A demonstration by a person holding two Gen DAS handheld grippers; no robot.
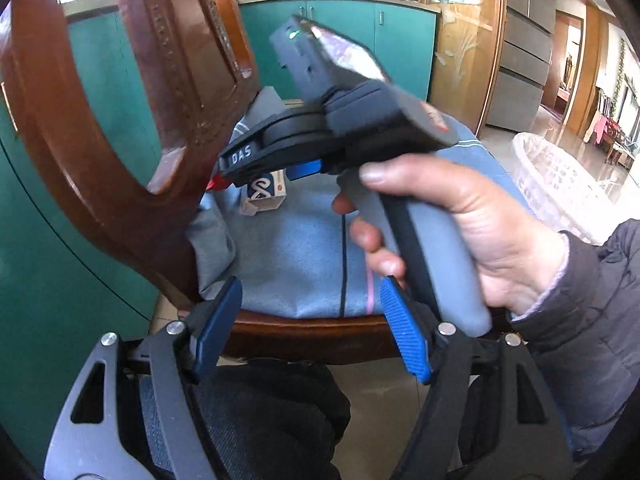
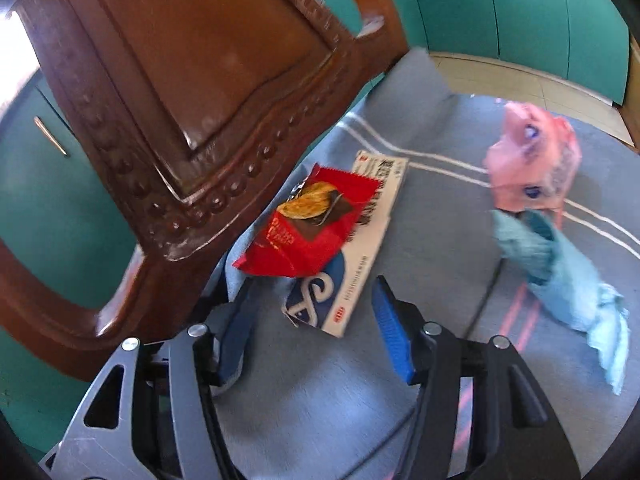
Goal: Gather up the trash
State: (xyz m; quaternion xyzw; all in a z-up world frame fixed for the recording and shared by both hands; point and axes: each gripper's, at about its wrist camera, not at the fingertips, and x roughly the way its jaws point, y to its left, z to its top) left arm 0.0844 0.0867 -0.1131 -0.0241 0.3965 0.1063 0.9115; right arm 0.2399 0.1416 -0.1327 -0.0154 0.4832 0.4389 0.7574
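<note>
Crinkled red foil snack wrapper [image 2: 310, 224], glossy, with a biscuit printed on it, lies on our chair's blue cloth seat cover [image 2: 420, 220], overlapping a flat white-and-blue cardboard box [image 2: 352, 280]. Both sit just beside the carved, beaded dark wooden chair back [image 2: 192, 92]. Further right on the cloth: a crumpled pink plastic wrapper [image 2: 532, 160] touching a wadded pale blue rag [image 2: 560, 276].

Our right gripper [image 2: 310, 332], ribbed blue pads on grey arms, hovers above the box with jaws apart, nothing between them. Our left gripper [image 1: 310, 328] also stands apart and empty, over the seat's front edge. From the left wrist we see a hand [image 1: 460, 232] on the right gripper's grey handle. A white lattice plastic basket [image 1: 560, 184] stands on the floor beyond.
</note>
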